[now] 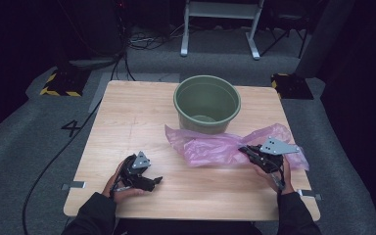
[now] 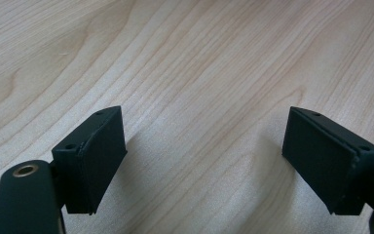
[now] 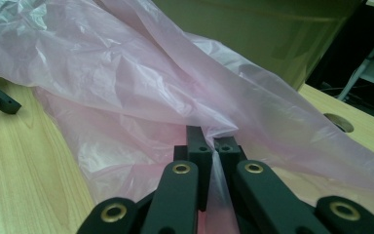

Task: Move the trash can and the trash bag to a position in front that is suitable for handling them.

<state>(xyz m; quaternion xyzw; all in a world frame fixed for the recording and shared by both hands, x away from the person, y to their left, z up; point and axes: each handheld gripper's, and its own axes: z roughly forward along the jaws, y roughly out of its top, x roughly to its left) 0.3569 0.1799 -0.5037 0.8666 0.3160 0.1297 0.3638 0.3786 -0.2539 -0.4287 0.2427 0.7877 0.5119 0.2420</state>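
Where it lies crumpled on the table [image 1: 127,122], the pink bag [image 1: 210,147] spreads from just in front of the bucket [image 1: 206,103] toward the table's right edge, its left end a loose flap and its right end bunched under the right gripper [image 1: 247,149]. In the right gripper view the bag [image 3: 141,83] rises in thin, wrinkled folds, and a pinch of its film runs down between the two black jaws, which are clenched on it with only the plastic between them. The right gripper [image 3: 213,146] points toward the bucket [image 3: 253,34], whose green wall stands close behind the bag.

The bucket is upright, round and open at the top, near the far middle of the table, with the bag's far edge touching or just short of its base; I cannot tell which.

The left gripper [image 1: 152,181] rests low at the near left of the table, well apart from the bag, held in the person's left hand [image 1: 120,188]. In its own view the left gripper [image 2: 204,156] has its jaws released and spread wide, with bare wood grain of the table [image 2: 199,63] between them.

The person's dark sleeves come in from the bottom edge. Beyond the table lie grey floor, cables and the legs of a white frame [image 1: 220,24].
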